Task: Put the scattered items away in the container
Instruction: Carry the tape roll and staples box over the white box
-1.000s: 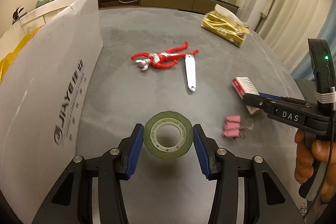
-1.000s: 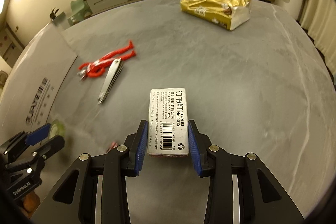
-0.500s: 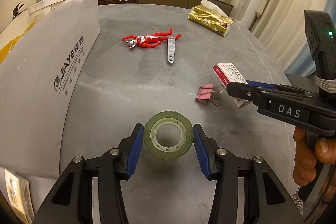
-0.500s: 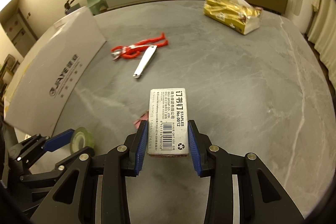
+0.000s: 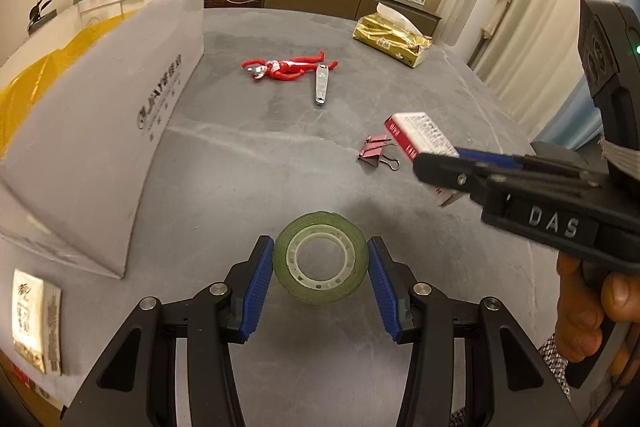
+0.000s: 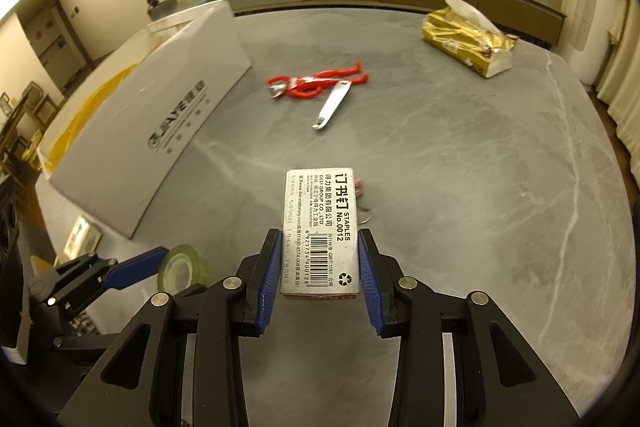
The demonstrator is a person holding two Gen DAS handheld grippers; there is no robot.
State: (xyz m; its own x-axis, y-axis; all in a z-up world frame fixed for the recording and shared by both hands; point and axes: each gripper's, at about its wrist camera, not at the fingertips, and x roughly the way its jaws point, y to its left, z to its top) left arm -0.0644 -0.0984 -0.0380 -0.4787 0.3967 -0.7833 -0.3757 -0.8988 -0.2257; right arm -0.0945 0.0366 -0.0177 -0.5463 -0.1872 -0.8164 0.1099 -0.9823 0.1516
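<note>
my left gripper (image 5: 321, 269) pinches the green tape roll (image 5: 321, 256), my right gripper (image 6: 319, 265) the white staples box (image 6: 320, 229); next, carry both over the white cardboard box (image 6: 152, 119).

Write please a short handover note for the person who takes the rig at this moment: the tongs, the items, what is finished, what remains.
Left tongs: shut on the tape roll, held above the table.
Right tongs: shut on the staples box.
White container box: left side of the table.
Neither held item is in the box yet.
Left on the table: red figure, nail clipper, pink binder clip.
</note>
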